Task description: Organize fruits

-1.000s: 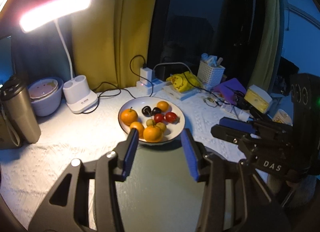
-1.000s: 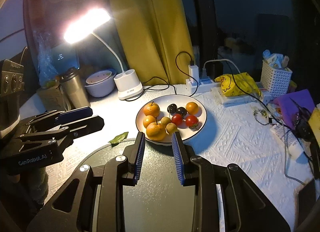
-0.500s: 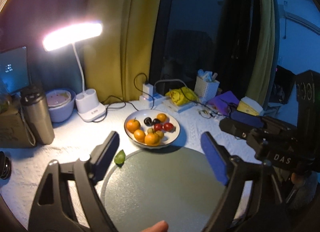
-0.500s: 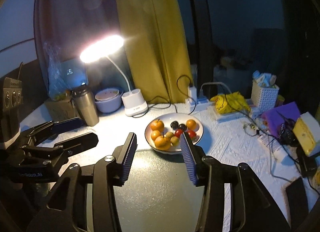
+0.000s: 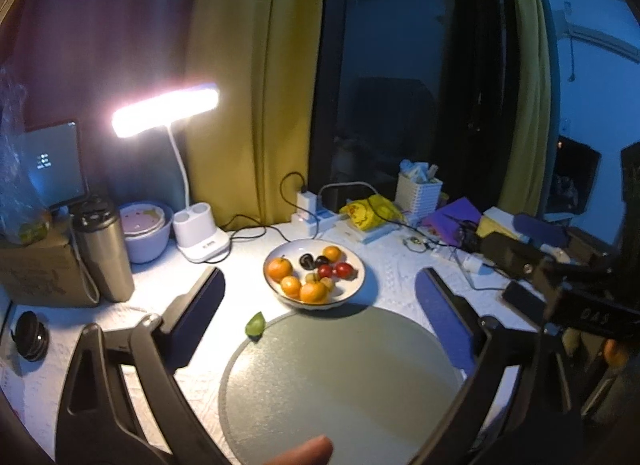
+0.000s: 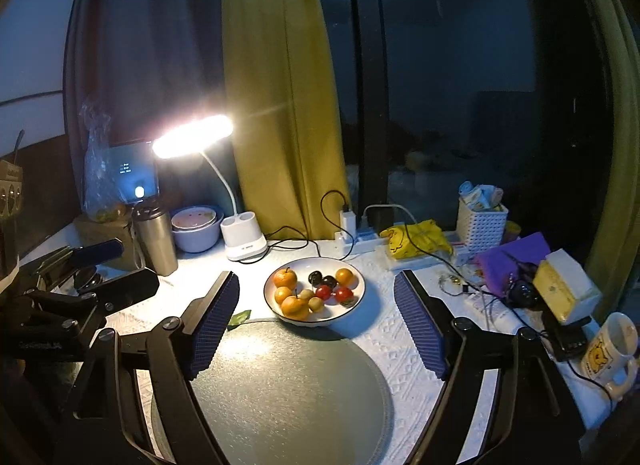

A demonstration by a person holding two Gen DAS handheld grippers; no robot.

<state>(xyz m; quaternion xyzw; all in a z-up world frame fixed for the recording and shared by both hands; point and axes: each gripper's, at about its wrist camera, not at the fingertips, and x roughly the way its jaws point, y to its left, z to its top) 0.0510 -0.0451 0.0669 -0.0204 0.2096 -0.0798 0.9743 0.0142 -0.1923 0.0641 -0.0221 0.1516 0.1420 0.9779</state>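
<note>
While gaping — fruit bowl [image 5: 358, 283] beyond tools [image 5: 320, 305].

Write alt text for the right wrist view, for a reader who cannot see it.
A white bowl of oranges, cherry tomatoes and dark plums sits beyond the open right gripper, behind a round grey mat. A lit desk lamp glows behind.

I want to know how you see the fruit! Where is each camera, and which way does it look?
Left wrist: on the left gripper, facing the fruit bowl; open blue fingers, a fingertip, and the right gripper show.
Right wrist: on the right gripper, facing the fruit bowl; open fingers and the left gripper show.
Both share bowl, grey round mat, lamp.
</note>
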